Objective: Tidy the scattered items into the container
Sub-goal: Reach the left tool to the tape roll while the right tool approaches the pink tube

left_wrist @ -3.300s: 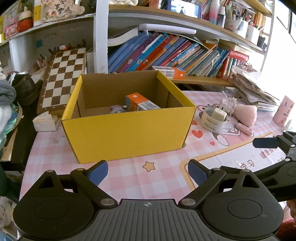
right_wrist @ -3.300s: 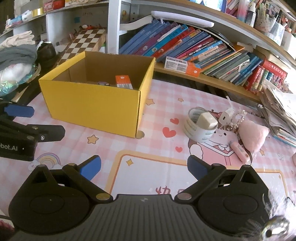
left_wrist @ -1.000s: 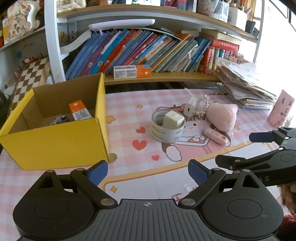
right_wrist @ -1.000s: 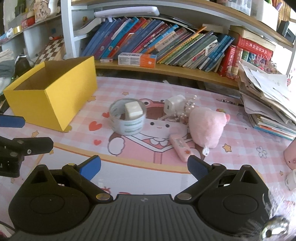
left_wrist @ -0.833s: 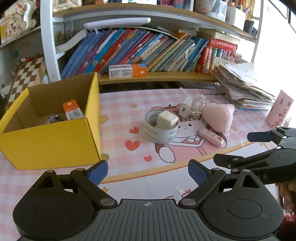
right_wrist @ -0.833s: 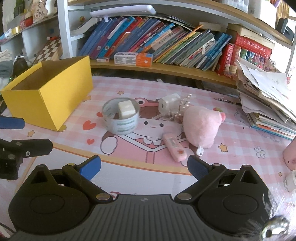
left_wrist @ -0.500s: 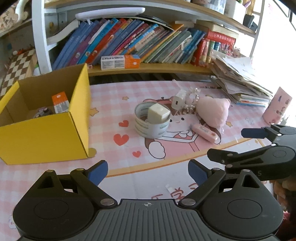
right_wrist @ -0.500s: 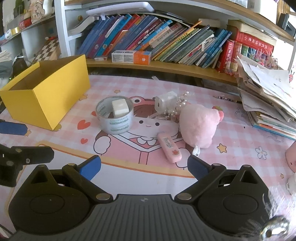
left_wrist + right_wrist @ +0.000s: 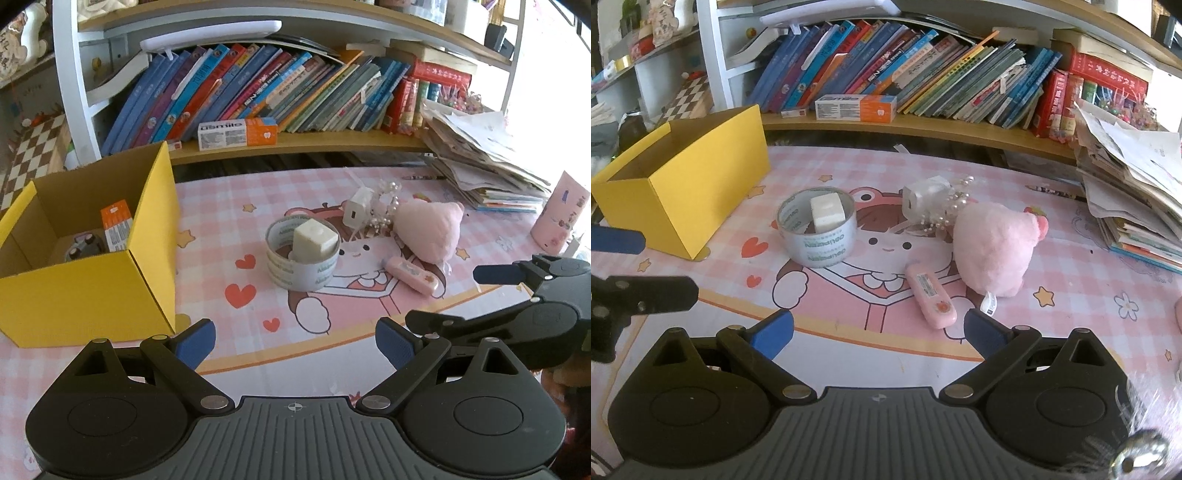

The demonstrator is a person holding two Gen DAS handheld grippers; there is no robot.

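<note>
Several loose items on the bench (image 9: 1071,258), clustered mid-frame in both views, well apart from the yellow box (image 9: 85,291) at left. Inside the box already: an orange carton (image 9: 116,225) and a small dark object, too small to identify. Outside it: a tape roll (image 9: 817,232) with a white cube (image 9: 827,213) resting inside its ring, a white plug (image 9: 925,195) tangled with a pearl string (image 9: 955,206), a pink plush (image 9: 993,251), and a pink stick (image 9: 931,293) lying flat just below the plush. Left claw (image 9: 293,341) spread wide, empty, low at bottom centre; right claw (image 9: 879,330) likewise spread and empty, the stick nearest its gap. Likely handling, judged by look: plush soft, light, compressible, best pinched across the thick body rather than the tag; stick hard, smooth plastic, rounded edges, probably slippery, best gripped across its narrow width near the middle; tape roll stiff cardboard-and-film ring, gripped across the wall or over the full outer width, cube liable to tip out if tilted; cube light and matte, flat faces easy to clamp; plug rigid, glossy, pearls likely to drag along or snag. Box of corrugated card, open-topped, thin walls easily nudged.
</note>
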